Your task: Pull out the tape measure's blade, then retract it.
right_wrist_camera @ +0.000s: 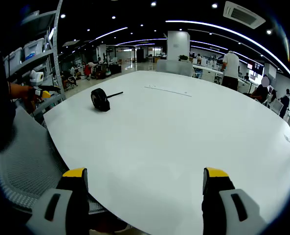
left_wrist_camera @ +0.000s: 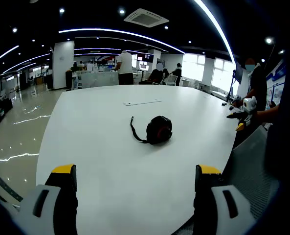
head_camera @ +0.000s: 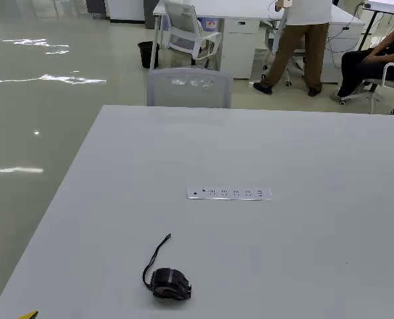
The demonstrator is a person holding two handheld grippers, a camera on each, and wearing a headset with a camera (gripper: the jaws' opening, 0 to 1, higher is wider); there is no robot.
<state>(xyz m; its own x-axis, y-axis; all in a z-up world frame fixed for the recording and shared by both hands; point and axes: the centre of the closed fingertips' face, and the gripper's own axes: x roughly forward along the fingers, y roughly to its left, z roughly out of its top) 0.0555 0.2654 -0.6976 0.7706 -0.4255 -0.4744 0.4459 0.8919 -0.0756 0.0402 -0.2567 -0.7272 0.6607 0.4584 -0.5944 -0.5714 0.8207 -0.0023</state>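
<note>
A black tape measure lies on the white table near its front edge, blade retracted, its black wrist strap trailing away from it. In the left gripper view the tape measure sits well ahead of my left gripper, which is open and holds nothing. My right gripper is open too, over the table edge, with the tape measure far off to its left. A yellow fingertip of a gripper peeks in at the bottom left corner of the head view.
A flat white power strip is set into the table beyond the tape measure. A grey chair stands at the far edge. A grey mesh chair seat sits below the near edge. People and desks are in the background.
</note>
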